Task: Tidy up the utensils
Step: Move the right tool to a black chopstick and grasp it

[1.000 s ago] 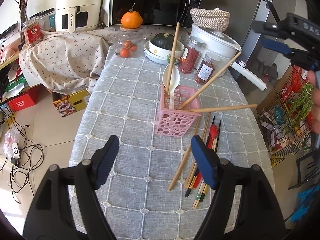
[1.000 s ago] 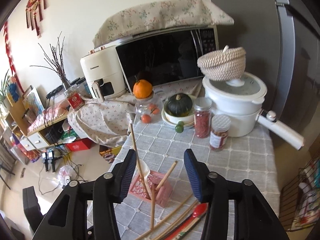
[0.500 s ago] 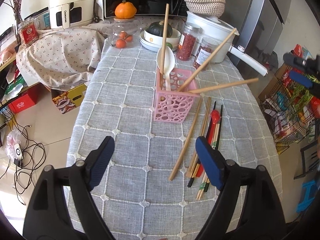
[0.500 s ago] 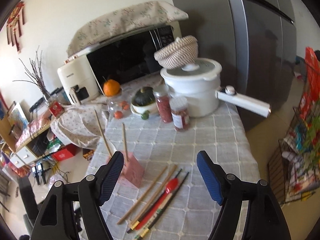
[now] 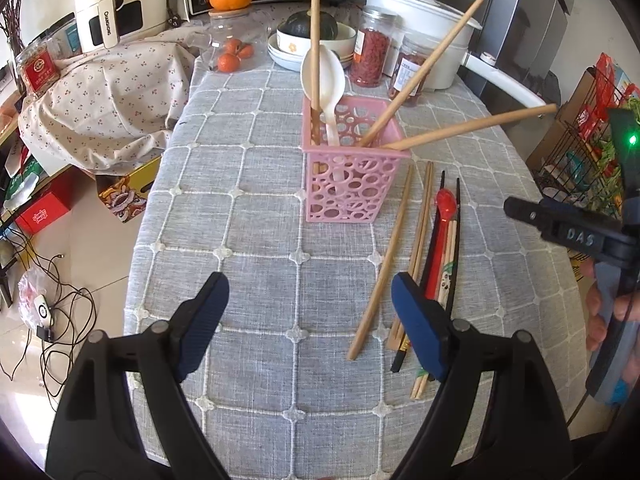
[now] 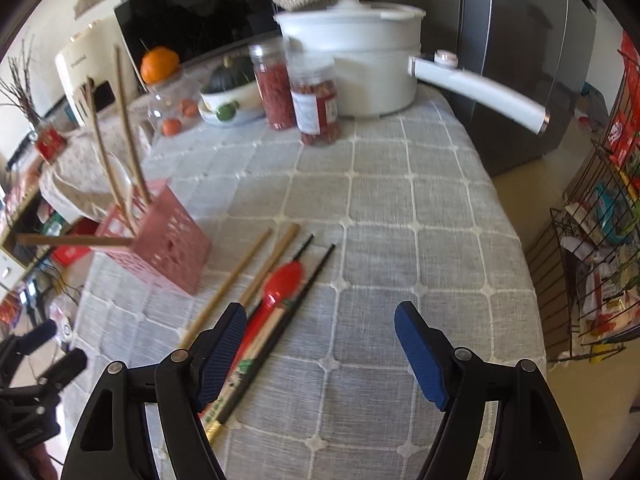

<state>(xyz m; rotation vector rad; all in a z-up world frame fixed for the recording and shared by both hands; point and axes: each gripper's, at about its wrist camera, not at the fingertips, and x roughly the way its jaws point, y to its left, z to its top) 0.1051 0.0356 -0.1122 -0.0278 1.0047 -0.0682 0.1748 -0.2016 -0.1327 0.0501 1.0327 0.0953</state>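
Note:
A pink perforated basket (image 5: pixel 348 176) stands on the grey checked tablecloth (image 5: pixel 256 200) and holds a white spoon (image 5: pixel 324 80) and three long wooden chopsticks. To its right, loose chopsticks (image 5: pixel 384 268) and a red spoon (image 5: pixel 444 208) lie on the cloth. My left gripper (image 5: pixel 308 320) is open and empty, hovering in front of the basket. My right gripper (image 6: pixel 320 344) is open and empty, low over the cloth, its left finger beside the red spoon (image 6: pixel 280 284) and black chopsticks (image 6: pixel 288 320). The basket also shows in the right wrist view (image 6: pixel 160 236).
At the back stand a white pot (image 6: pixel 360 64) with a long handle, two red-filled jars (image 6: pixel 296 92), a bowl with a dark squash (image 5: pixel 312 36), a jar of oranges (image 5: pixel 232 48), a microwave and an air fryer (image 5: pixel 120 0). A wire rack (image 6: pixel 600 240) stands right of the table.
The right gripper has swung down from high above the table to just over the loose utensils. The left gripper has moved a little closer to the basket.

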